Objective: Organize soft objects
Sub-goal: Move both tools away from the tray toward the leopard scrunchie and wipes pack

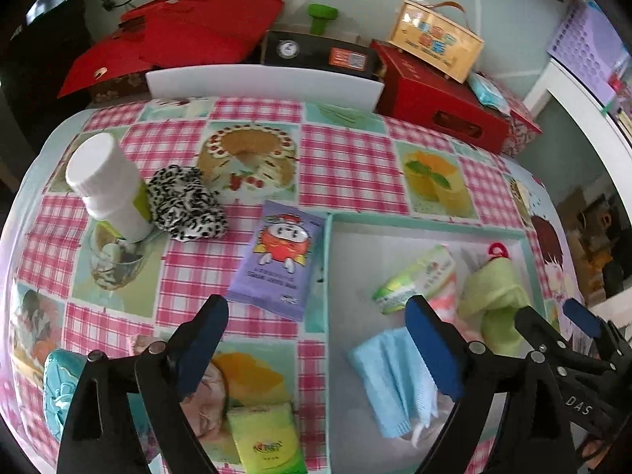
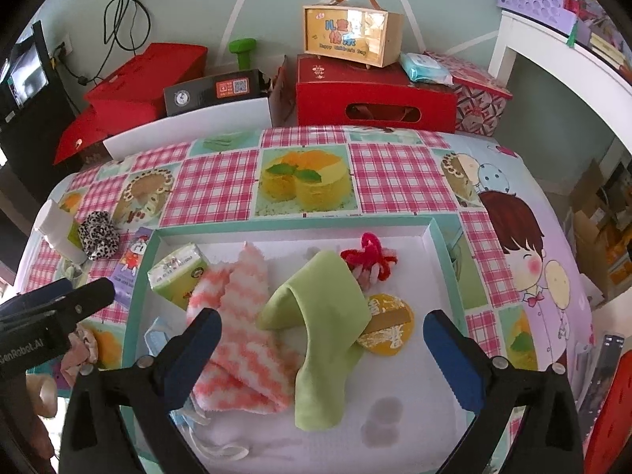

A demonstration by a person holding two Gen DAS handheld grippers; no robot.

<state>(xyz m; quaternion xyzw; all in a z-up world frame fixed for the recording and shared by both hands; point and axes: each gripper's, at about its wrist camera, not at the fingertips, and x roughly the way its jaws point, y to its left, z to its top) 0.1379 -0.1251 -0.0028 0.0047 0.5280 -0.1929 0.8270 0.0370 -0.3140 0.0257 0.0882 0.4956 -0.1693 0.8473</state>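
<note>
1. My left gripper hangs over the desk with its blue-padded jaws spread wide and nothing between them; the desk wears a glossy pink-checked cloth printed with cakes.
2. Far left on the desk: a smooth white plastic bottle leaning, and just beside it a fuzzy leopard-print scrunchie.
3. Next, a flat purple tissue packet lies just beside the tray's left wall; a yellow-green tissue pack lies nearer me, cut off by the bottom edge.
4. The shallow teal-rimmed tray holds the soft things: a green tissue pack, a fluffy pink-and-white zigzag cloth, a smooth folded lime-green cloth, and a red-and-white looped yarn piece.
5. A knitted light-blue cloth lies at the tray's near left, partly hidden behind my gripper finger.
6. A round yellow item is half covered by the lime cloth; I cannot tell what it is.
7. My right gripper hovers above the tray, jaws fully apart, gripping nothing.
</note>
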